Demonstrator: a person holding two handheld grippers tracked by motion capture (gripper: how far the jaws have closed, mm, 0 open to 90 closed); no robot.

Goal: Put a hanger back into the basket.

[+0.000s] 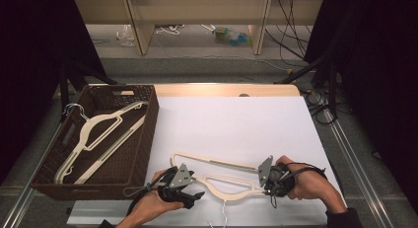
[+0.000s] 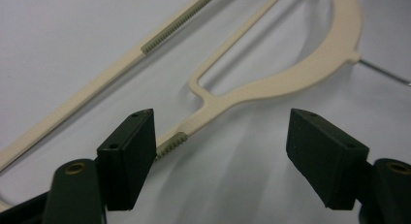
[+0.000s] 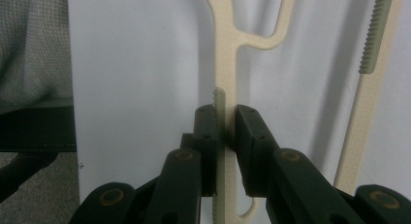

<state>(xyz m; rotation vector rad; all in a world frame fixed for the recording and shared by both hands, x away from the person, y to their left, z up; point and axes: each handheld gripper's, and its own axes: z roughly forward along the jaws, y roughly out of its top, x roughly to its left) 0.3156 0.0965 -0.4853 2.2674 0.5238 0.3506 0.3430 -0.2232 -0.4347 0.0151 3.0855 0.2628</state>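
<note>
- Near the table's front edge, my right gripper (image 3: pixel 225 122) pinches one arm of the cream hanger (image 1: pixel 231 181), so it stays put.
- My left gripper (image 2: pixel 220 146) is wide open around the other arm, ready to grab.
- Farther left, the brown basket (image 1: pixel 148 134) holds another hanger (image 1: pixel 98 136).

- A white sheet (image 1: pixel 231 124) covers the wooden table (image 1: pixel 222 89).
- Beyond the table, grey floor (image 1: pixel 197 65) and pale shelving (image 1: pixel 197 20).
- Dark drapes, perhaps curtains (image 1: pixel 374 65), flank the table.
</note>
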